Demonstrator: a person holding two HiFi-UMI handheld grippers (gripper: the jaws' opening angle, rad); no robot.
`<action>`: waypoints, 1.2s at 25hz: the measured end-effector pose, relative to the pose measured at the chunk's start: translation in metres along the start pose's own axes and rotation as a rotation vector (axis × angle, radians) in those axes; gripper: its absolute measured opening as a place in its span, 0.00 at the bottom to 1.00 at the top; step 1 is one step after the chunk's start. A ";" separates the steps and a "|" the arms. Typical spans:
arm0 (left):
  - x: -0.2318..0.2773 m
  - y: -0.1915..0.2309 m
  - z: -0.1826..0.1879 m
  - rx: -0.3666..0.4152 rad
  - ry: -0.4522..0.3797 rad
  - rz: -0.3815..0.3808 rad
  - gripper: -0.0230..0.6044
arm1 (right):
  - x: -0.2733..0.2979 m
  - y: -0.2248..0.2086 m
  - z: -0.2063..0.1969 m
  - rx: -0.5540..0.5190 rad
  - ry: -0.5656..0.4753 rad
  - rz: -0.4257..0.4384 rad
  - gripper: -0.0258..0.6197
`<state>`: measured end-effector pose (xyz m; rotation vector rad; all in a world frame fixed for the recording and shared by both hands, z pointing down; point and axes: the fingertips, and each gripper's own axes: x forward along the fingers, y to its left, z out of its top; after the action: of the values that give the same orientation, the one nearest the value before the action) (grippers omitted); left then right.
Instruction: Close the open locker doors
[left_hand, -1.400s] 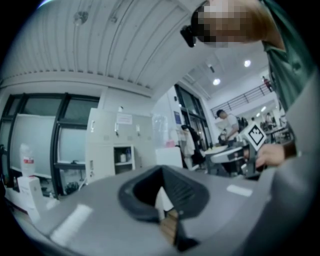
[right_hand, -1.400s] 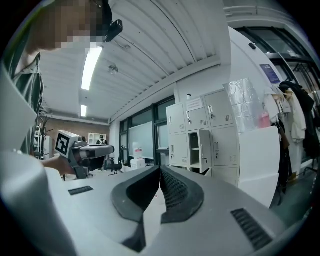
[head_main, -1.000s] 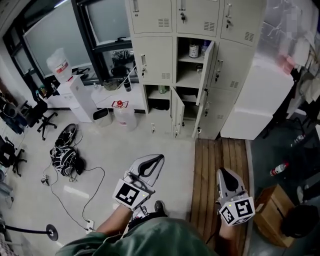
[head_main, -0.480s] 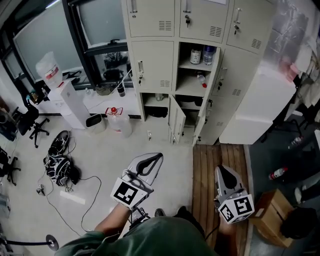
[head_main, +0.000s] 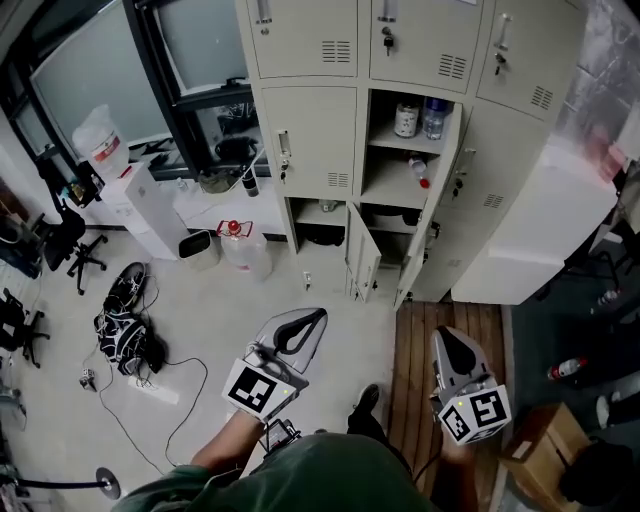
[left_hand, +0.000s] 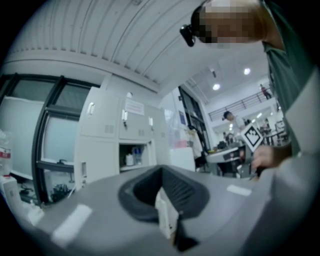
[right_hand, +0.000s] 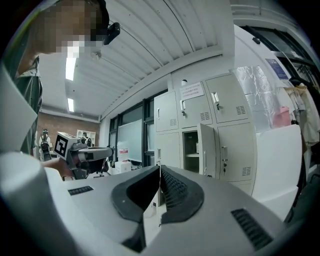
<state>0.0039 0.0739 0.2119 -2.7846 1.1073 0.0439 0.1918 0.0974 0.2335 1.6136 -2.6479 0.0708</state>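
Head view: locker bank (head_main: 310, 120) sits straight ahead, well apart from both grippers, across bare floor. I count three doors open, all tall and upright and, as I read it, hinged on their right edge: the mid-row door (head_main: 452, 140) of the centre column, and two bottom-row doors (head_main: 362, 250) (head_main: 413, 262) swung out toward us.

The open column is slightly right of centre, so the right gripper (head_main: 446, 338) is the nearer one. The left gripper (head_main: 316, 318) points roughly at the bottom-left door.

My read: each door needs a push on its free left edge, swinging it back toward the cabinet. First step is closing the distance.

Right gripper view: jaws pressed together, nothing between them. Left gripper view: same, tips meeting, nothing held, touching nothing.
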 end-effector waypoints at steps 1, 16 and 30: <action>0.010 0.005 -0.002 0.004 0.005 0.003 0.03 | 0.010 -0.009 0.000 0.000 -0.003 0.005 0.05; 0.173 0.064 -0.023 0.012 0.024 0.092 0.03 | 0.138 -0.152 0.001 -0.003 0.008 0.119 0.05; 0.218 0.109 -0.046 -0.014 0.052 0.109 0.03 | 0.217 -0.187 -0.007 -0.038 0.033 0.164 0.20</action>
<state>0.0870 -0.1595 0.2262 -2.7499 1.2754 -0.0095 0.2590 -0.1800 0.2566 1.3696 -2.7340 0.0516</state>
